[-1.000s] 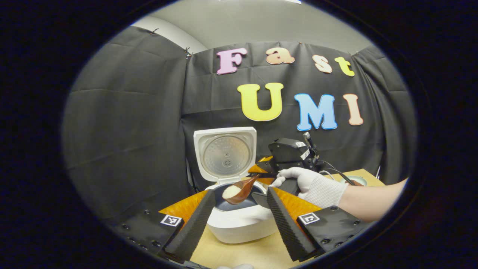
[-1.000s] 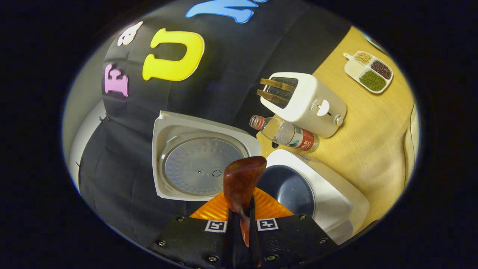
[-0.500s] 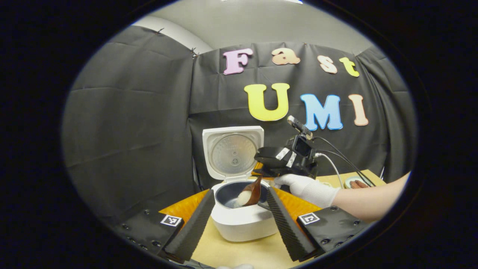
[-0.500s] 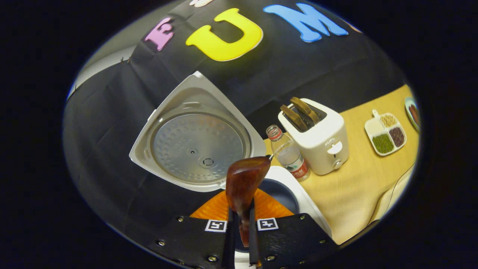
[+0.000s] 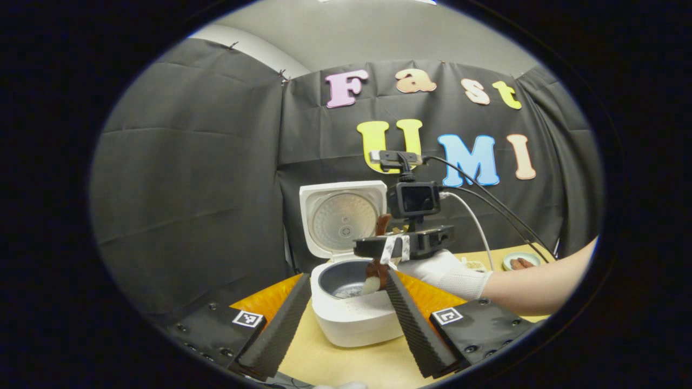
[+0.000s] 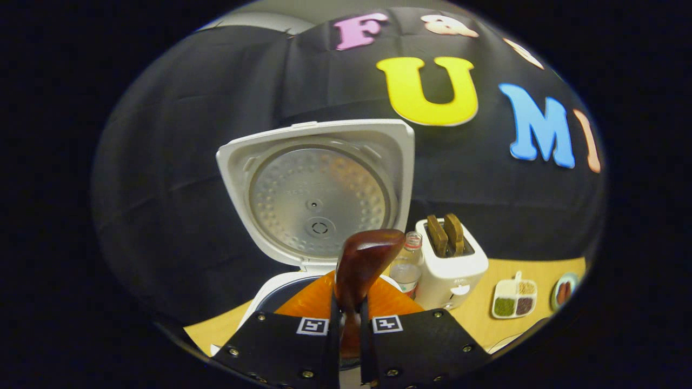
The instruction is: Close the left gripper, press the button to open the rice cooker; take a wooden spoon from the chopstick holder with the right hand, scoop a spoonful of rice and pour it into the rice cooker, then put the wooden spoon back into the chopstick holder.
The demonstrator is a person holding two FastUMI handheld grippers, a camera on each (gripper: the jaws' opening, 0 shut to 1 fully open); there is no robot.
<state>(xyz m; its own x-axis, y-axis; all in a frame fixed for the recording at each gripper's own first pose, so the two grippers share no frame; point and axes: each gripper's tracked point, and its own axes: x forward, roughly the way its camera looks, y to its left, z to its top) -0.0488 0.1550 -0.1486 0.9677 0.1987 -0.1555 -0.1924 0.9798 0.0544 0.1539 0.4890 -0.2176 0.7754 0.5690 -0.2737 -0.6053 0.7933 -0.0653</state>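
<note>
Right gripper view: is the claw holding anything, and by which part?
Yes. The right claw is shut on the wooden spoon, gripping its handle. The left claw is open and holds nothing.

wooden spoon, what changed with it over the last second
The right gripper rolled the wooden spoon from level, rice heaped in its bowl, to tipped on edge over the rice cooker; rice now lies in the pot. The grip, the open lid and the open left gripper stayed the same.
</note>
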